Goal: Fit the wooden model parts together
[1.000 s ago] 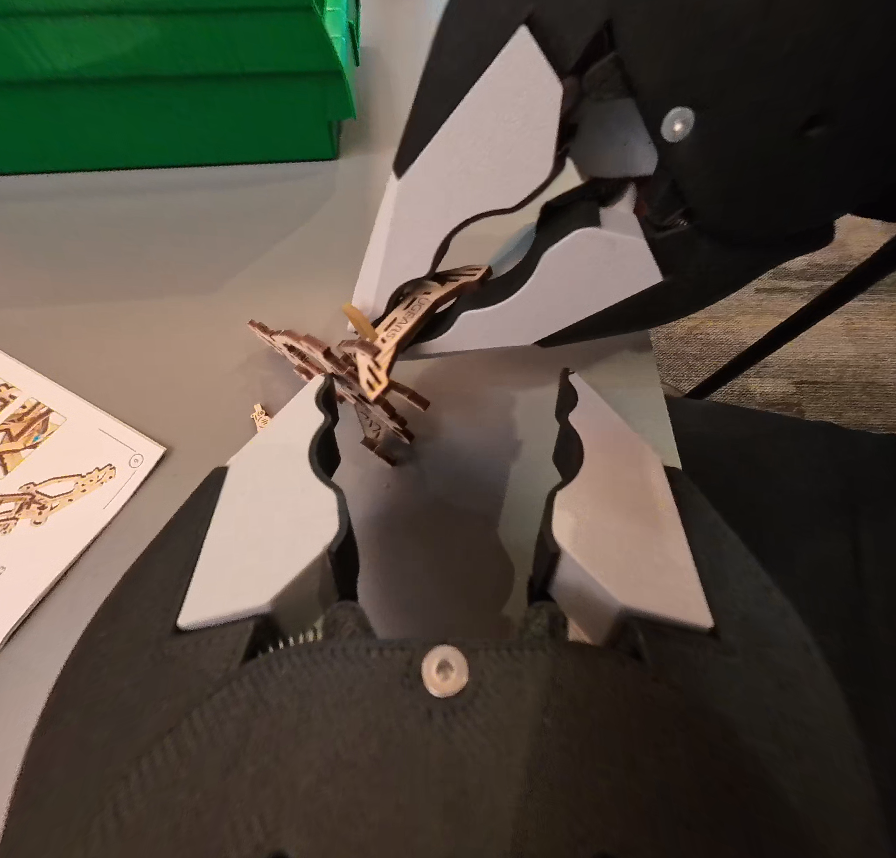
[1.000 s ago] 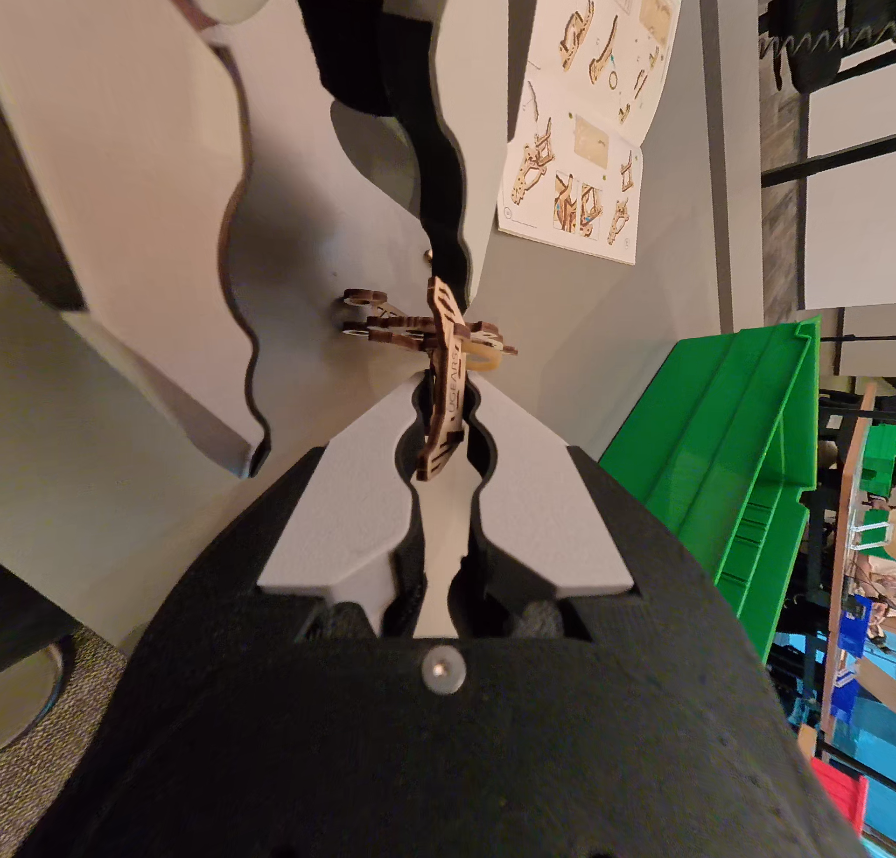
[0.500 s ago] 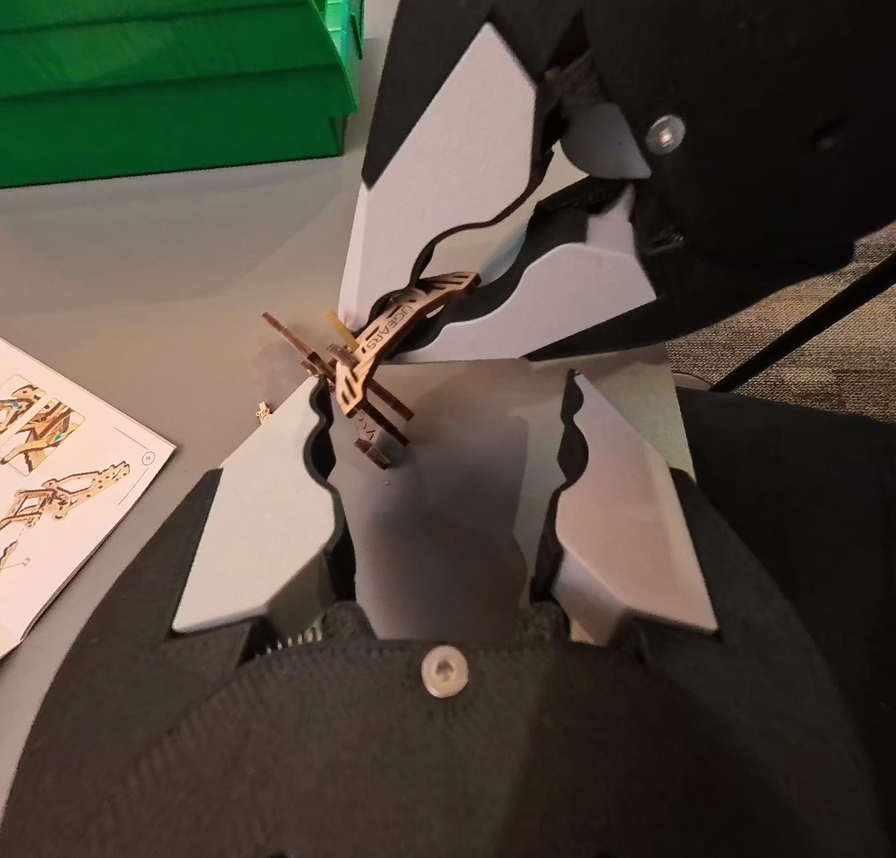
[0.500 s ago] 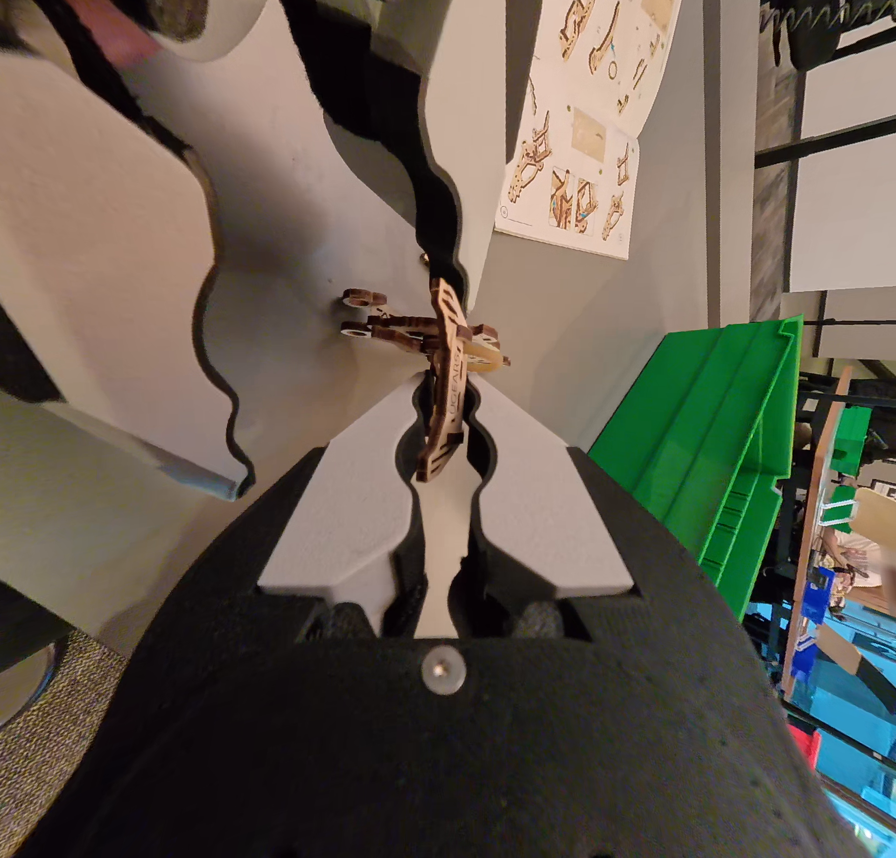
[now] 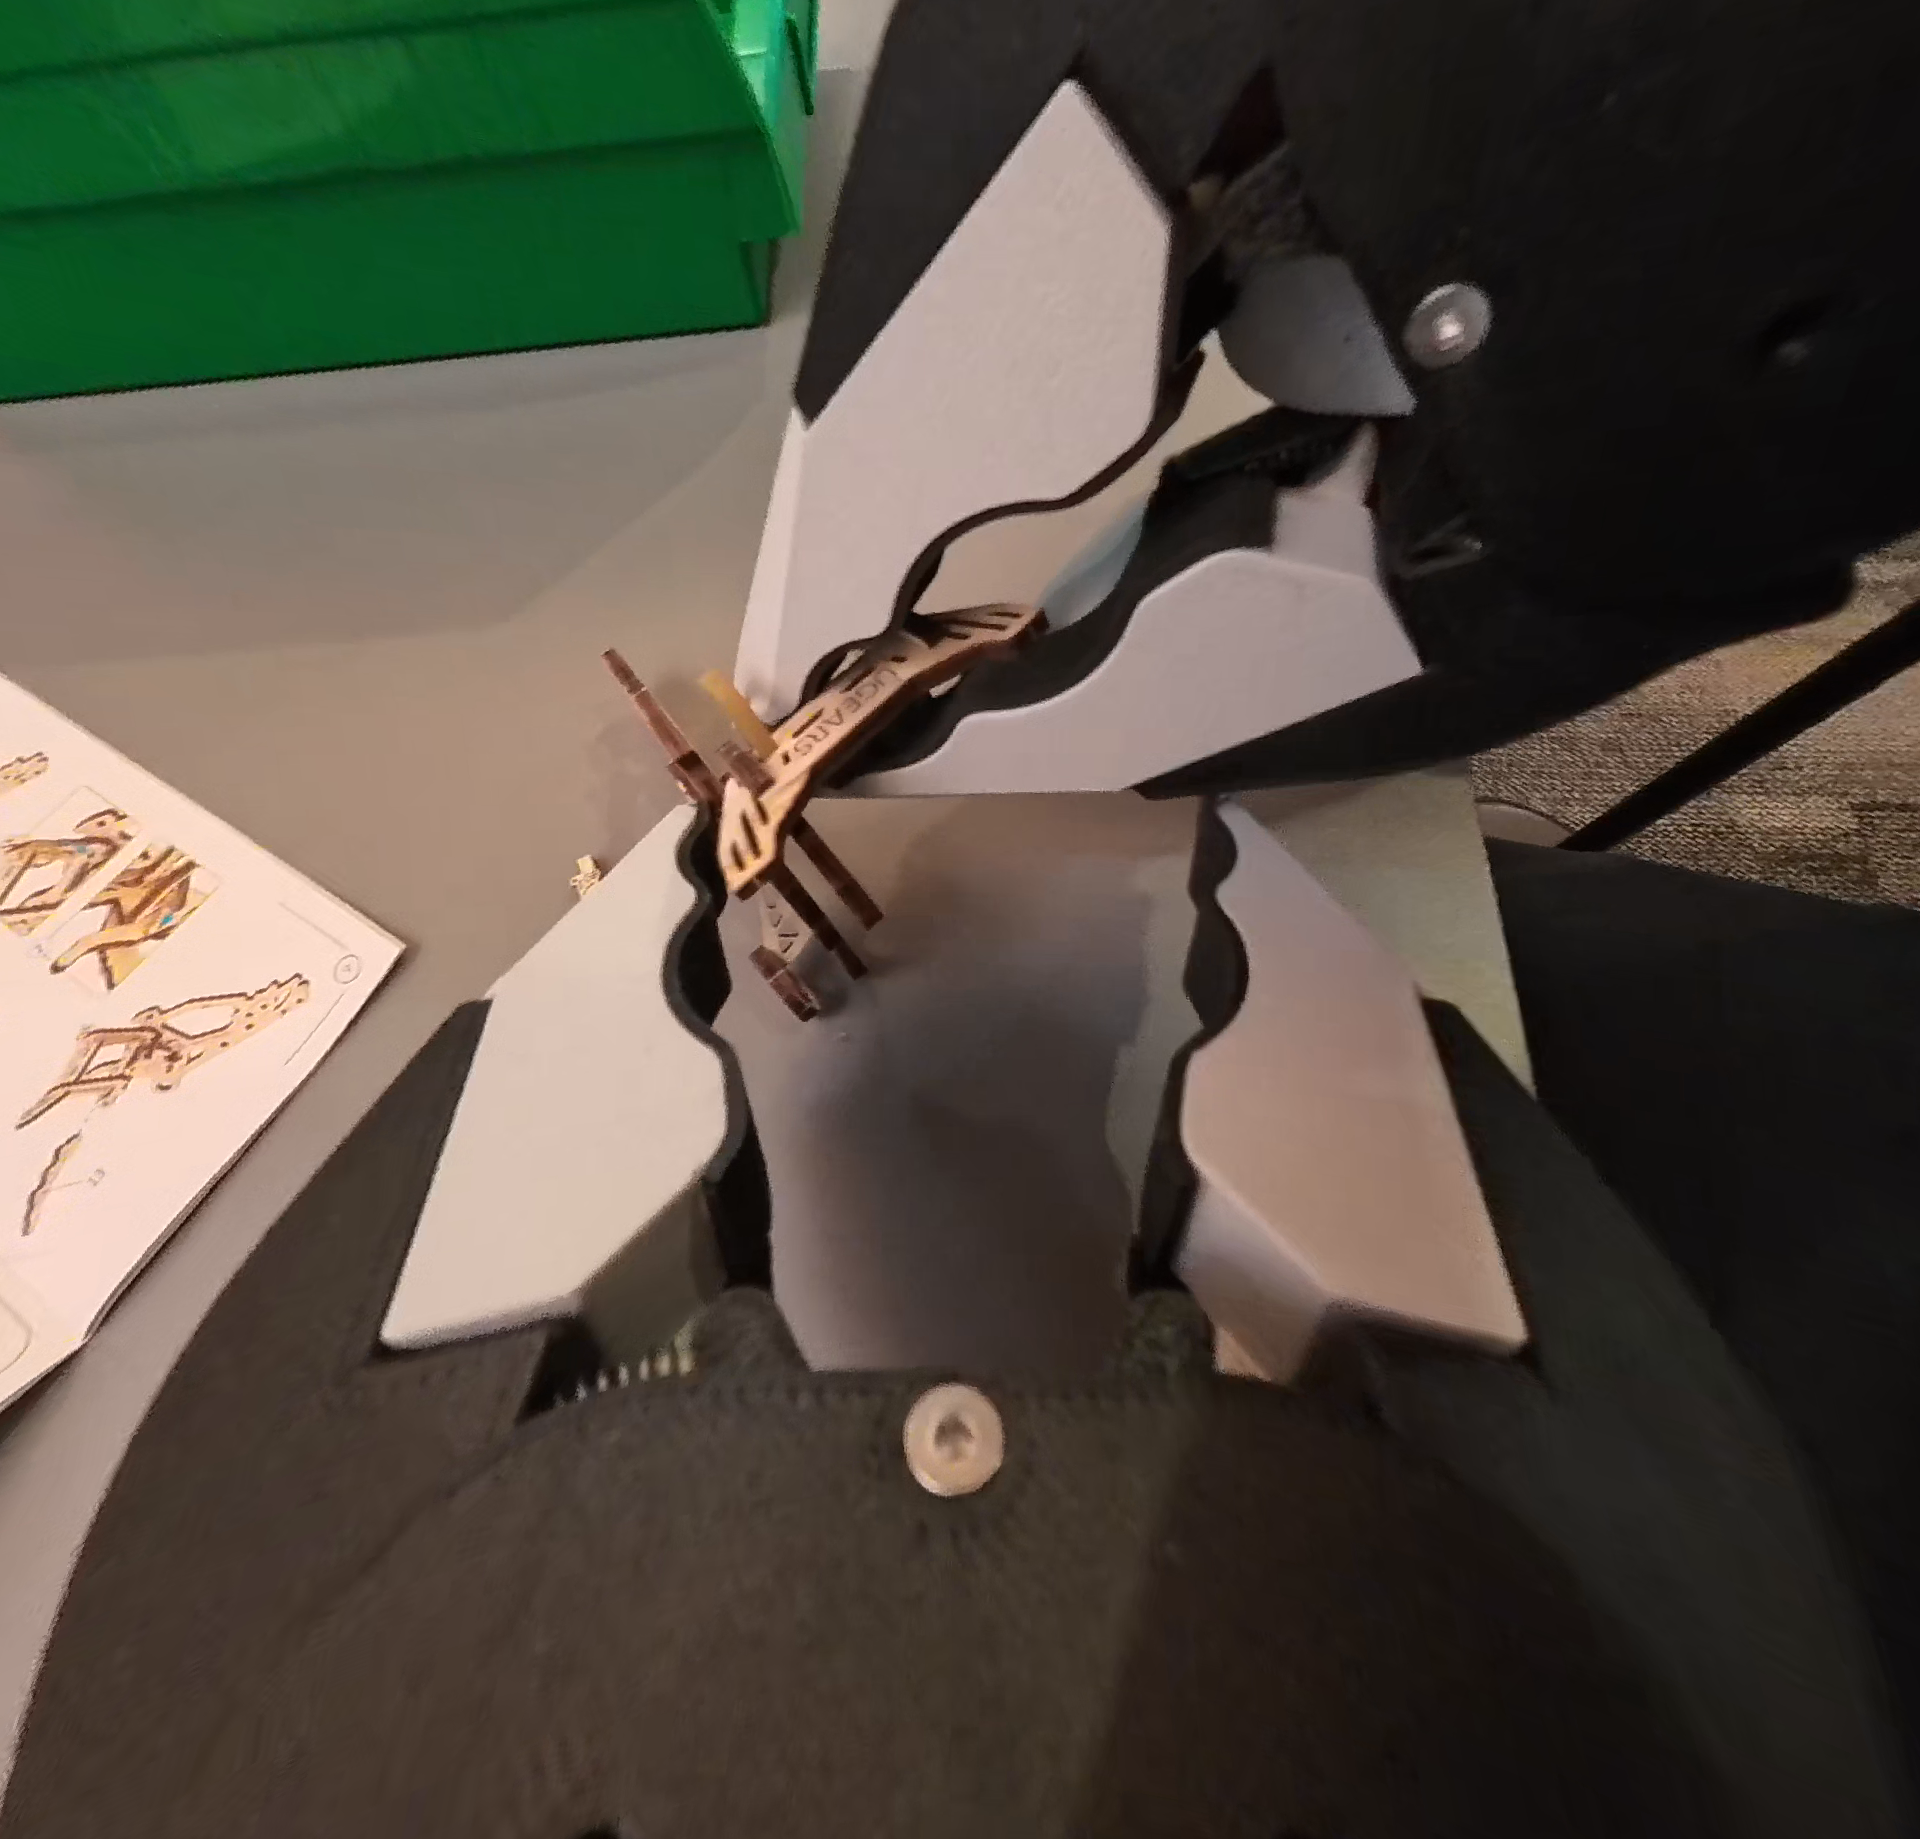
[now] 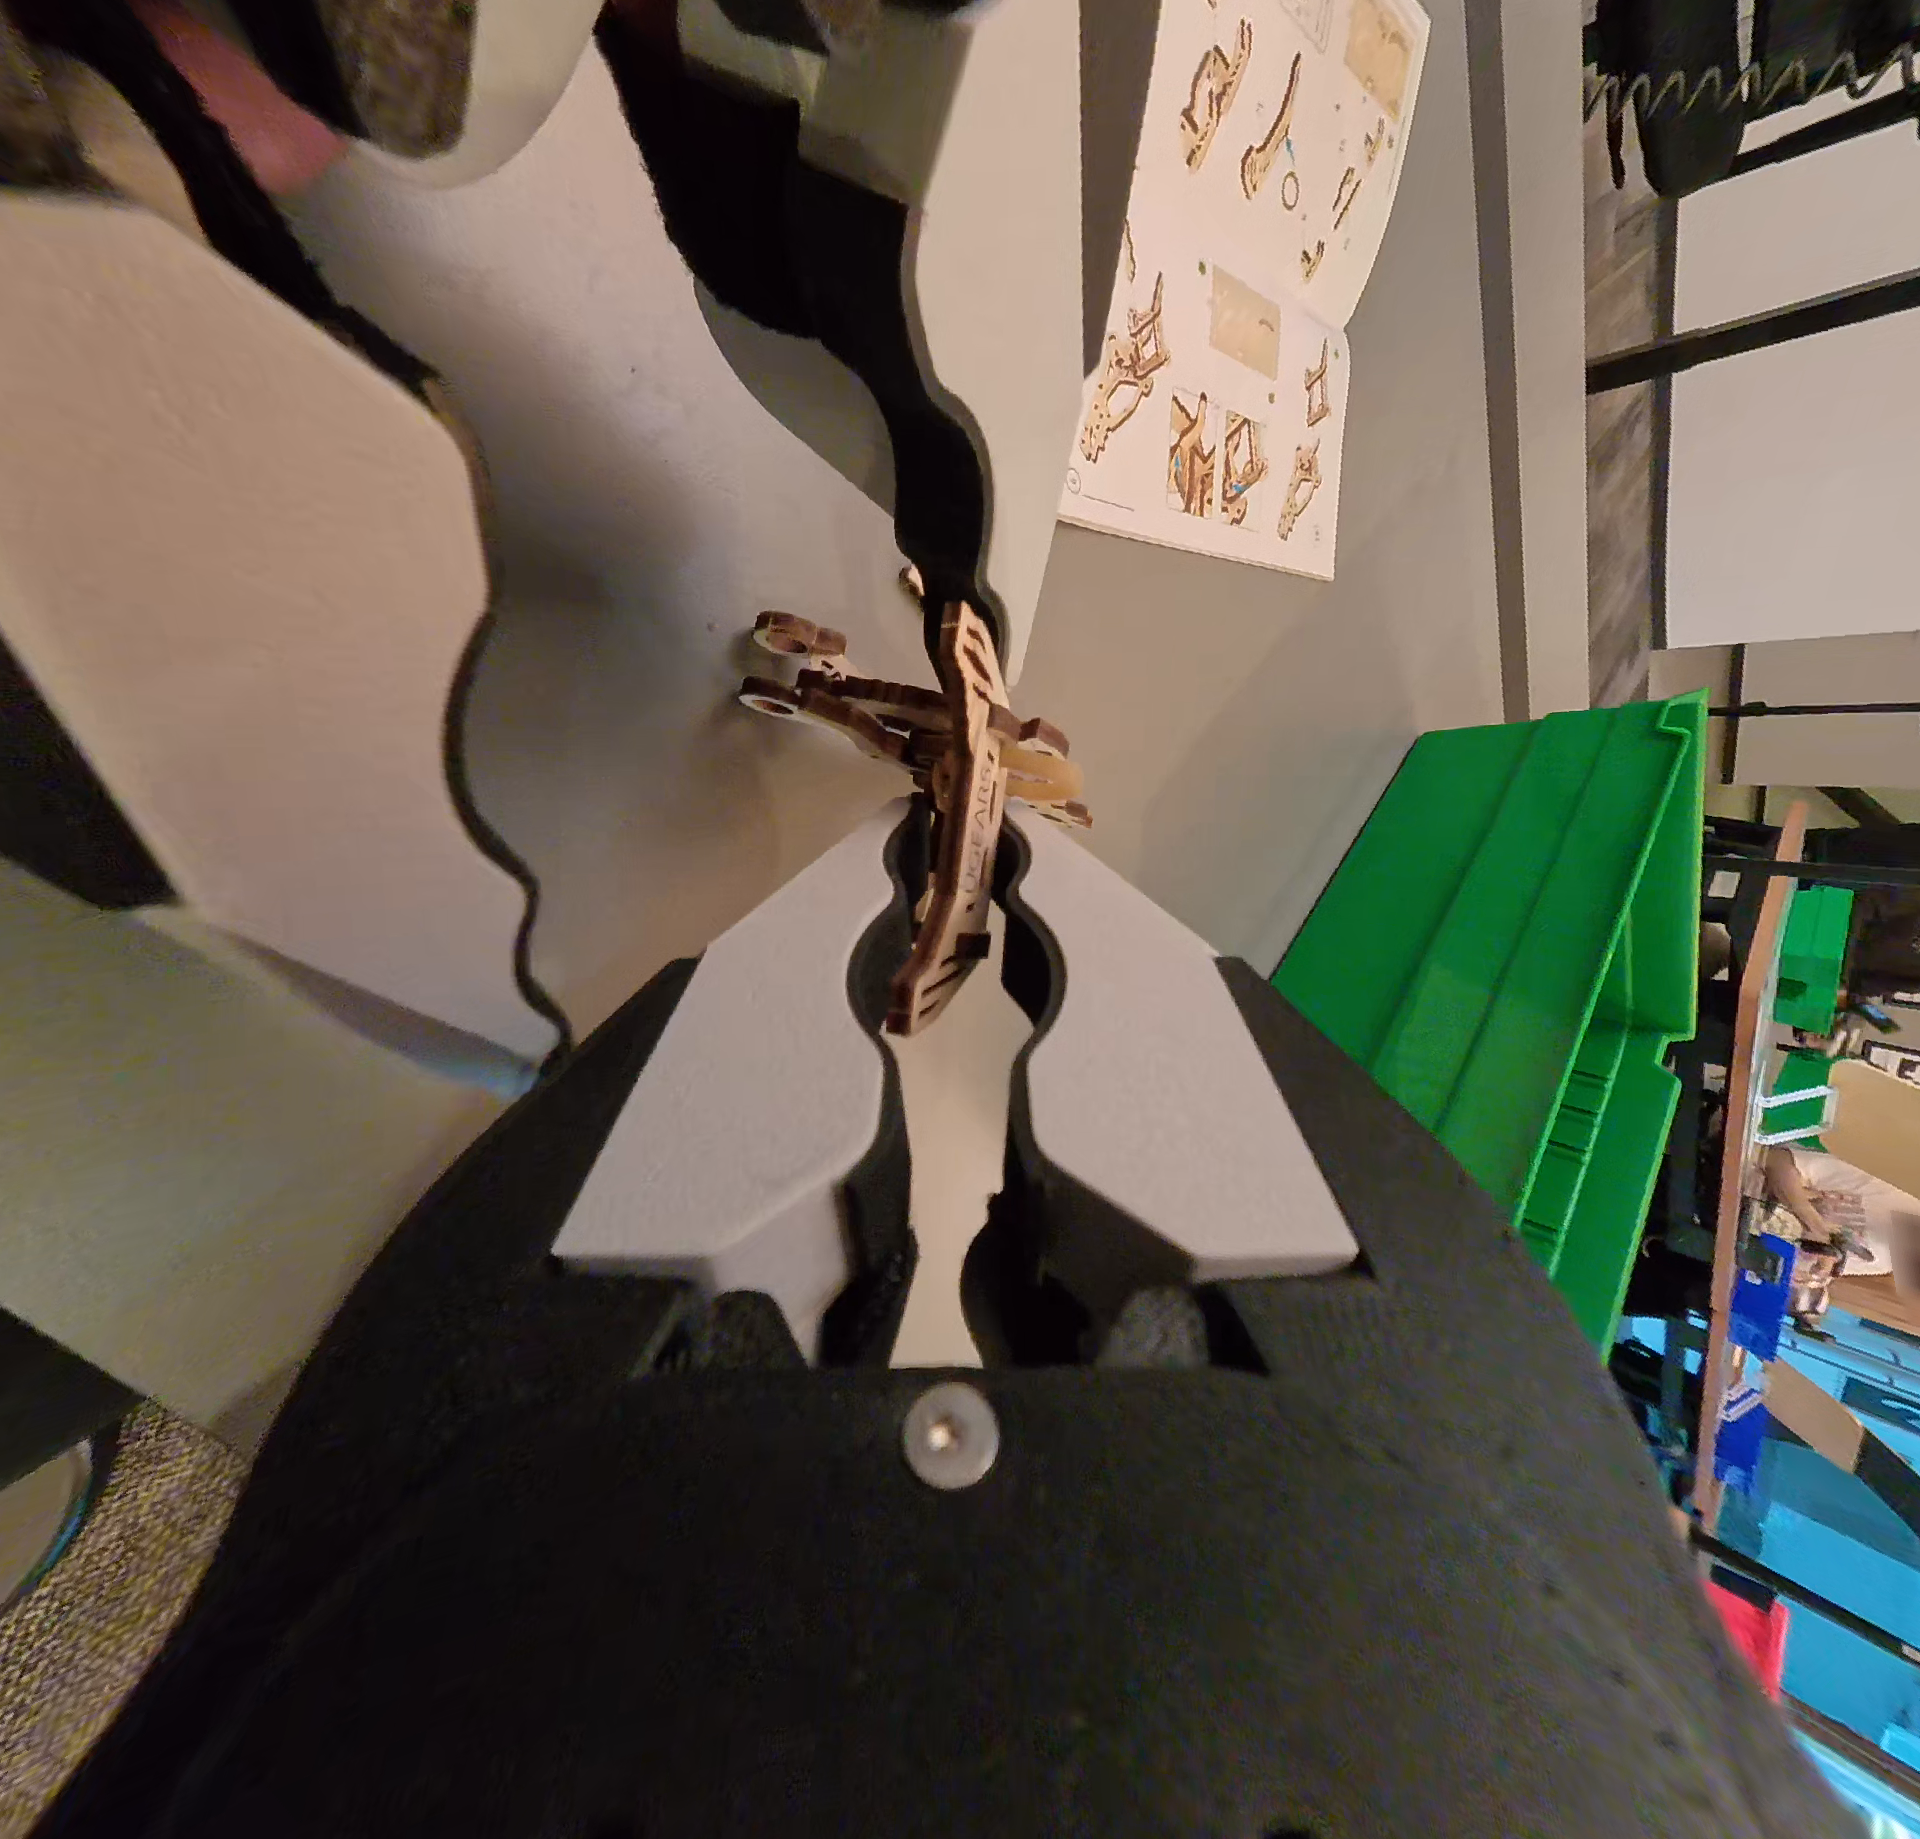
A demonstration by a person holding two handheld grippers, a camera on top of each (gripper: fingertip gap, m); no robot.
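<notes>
Wooden, laser-cut and pale with dark burnt edges, the small model assembly (image 6: 940, 750) hangs above the grey table (image 5: 312, 584): one curved light strip crossed by several thin dark slats, with a yellowish tab at the crossing. The right gripper (image 6: 951, 854) is clamped on the curved strip, its two wavy-edged grey fingers (image 6: 769, 1051) pressed against either face. The left gripper (image 5: 951, 916) stands wide apart, and the model's crossing slats sit just beside the tip of its left finger (image 5: 582, 1093); whether they touch I cannot tell. Only the right wrist view shows two round eyelets at the slats' far end and a cluttered room beyond the table; only the left wrist view shows the slats fanning downward and the patterned carpet (image 5: 1714, 781). One open instruction sheet (image 6: 1247, 262) with drawings lies flat on the table, a tiny wooden scrap (image 5: 587, 870) near it. Green plastic bins (image 5: 395, 148), three nested as far as I can count, sit behind.
</notes>
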